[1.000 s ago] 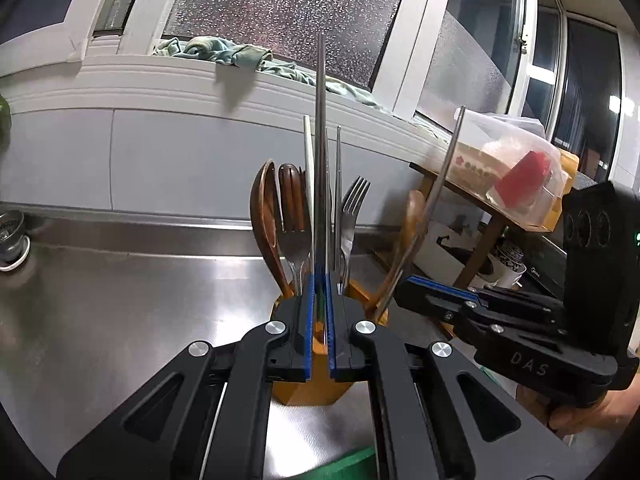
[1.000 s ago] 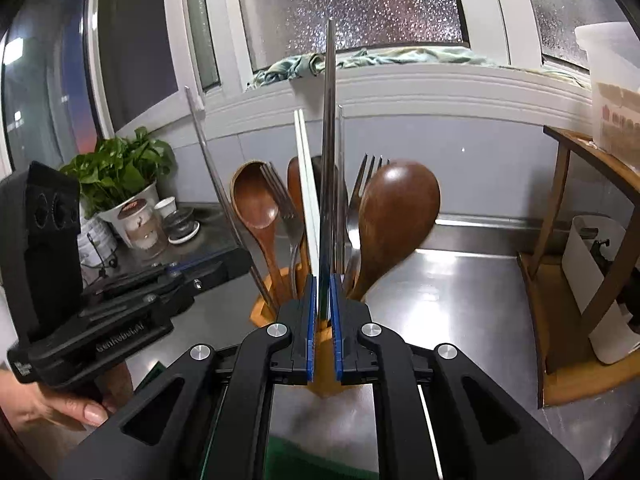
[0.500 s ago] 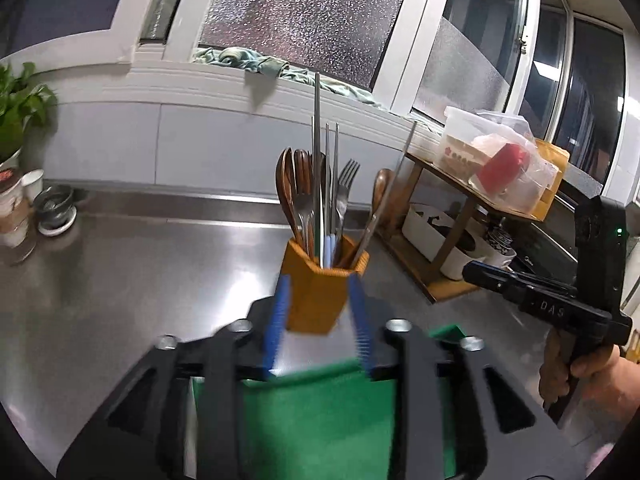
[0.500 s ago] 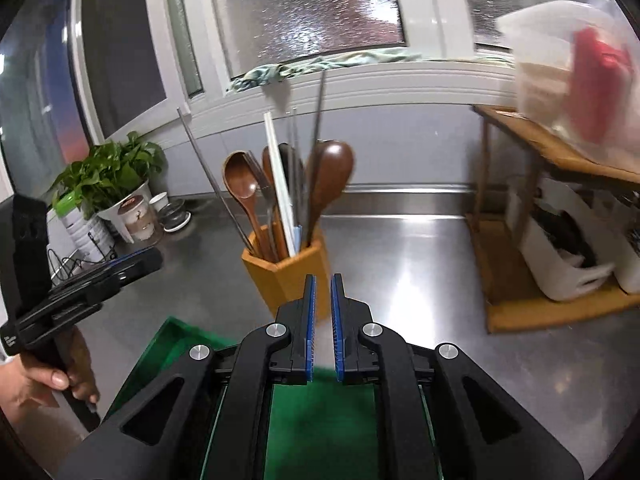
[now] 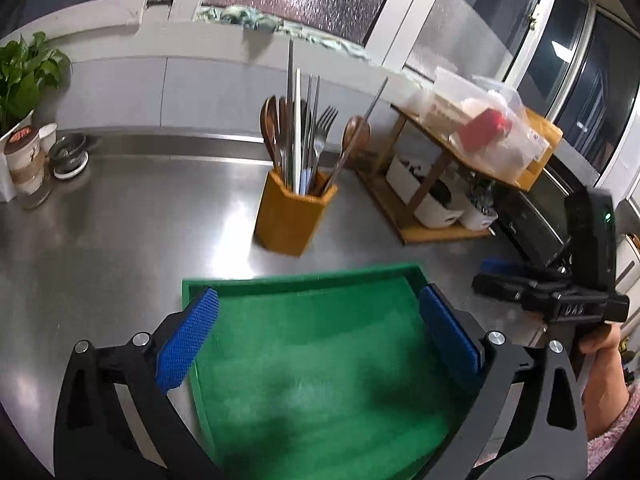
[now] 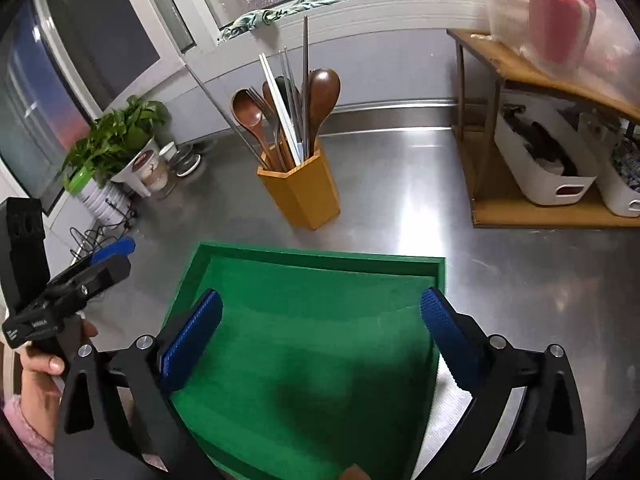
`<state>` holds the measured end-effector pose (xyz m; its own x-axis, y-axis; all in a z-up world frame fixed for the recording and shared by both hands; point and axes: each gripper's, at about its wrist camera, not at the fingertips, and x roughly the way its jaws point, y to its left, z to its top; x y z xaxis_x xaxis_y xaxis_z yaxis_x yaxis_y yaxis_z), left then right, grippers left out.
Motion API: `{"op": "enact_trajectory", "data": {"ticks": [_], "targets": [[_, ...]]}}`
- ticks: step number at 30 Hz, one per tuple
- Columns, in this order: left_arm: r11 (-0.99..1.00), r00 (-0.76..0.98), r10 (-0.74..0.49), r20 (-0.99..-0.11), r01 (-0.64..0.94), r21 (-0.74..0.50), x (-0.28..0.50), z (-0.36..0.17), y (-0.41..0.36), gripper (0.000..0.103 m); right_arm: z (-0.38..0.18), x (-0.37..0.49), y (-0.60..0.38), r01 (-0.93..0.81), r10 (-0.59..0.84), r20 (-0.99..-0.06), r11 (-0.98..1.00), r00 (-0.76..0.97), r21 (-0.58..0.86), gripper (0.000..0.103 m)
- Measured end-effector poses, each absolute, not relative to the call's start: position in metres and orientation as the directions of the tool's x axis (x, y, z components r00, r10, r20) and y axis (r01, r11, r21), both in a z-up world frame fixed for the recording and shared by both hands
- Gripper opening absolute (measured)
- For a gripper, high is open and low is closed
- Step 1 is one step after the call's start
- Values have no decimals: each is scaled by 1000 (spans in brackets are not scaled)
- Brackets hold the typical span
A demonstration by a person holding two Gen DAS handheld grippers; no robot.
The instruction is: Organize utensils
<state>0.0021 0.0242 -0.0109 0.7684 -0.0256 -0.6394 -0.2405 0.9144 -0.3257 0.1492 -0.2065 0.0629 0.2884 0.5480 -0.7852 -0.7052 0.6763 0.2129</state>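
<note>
A yellow-brown wooden holder (image 5: pixel 294 216) (image 6: pixel 306 190) stands upright on the steel counter, holding wooden spoons, forks and chopsticks (image 5: pixel 298 132) (image 6: pixel 292 108). A green tray (image 5: pixel 320 344) (image 6: pixel 312 340) lies in front of it, with nothing showing in it. My left gripper (image 5: pixel 318 330) is open and empty above the tray; it also shows at the left of the right wrist view (image 6: pixel 108 256). My right gripper (image 6: pixel 320 332) is open and empty above the tray; it shows at the right of the left wrist view (image 5: pixel 496 274).
A wooden shelf (image 5: pixel 432 184) (image 6: pixel 532 120) with white bins and a plastic box stands at the right. A potted plant (image 5: pixel 20 80) (image 6: pixel 116 140), cups and small dishes (image 5: pixel 70 156) sit at the left by the wall.
Both grippers let go of the chopsticks in the holder, opened wide and pulled back from it to above the green tray.
</note>
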Motion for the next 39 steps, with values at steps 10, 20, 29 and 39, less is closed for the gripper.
{"op": "enact_trajectory", "data": {"ticks": [10, 20, 29, 39], "targets": [[918, 738, 42, -674, -295, -265, -4, -4, 18, 95, 72, 133, -210, -723, 515, -780, 680, 356, 118, 99], [922, 707, 52, -705, -306, -239, 3, -5, 13, 95, 79, 136, -212, -729, 515, -776, 676, 363, 108, 99], [924, 697, 60, -714, -309, -224, 7, -3, 10, 95, 77, 139, -209, -734, 510, -787, 670, 346, 111, 99], [924, 683, 76, -726, -322, -206, 11, -4, 9, 95, 74, 142, -208, -739, 509, -794, 664, 334, 115, 99]]}}
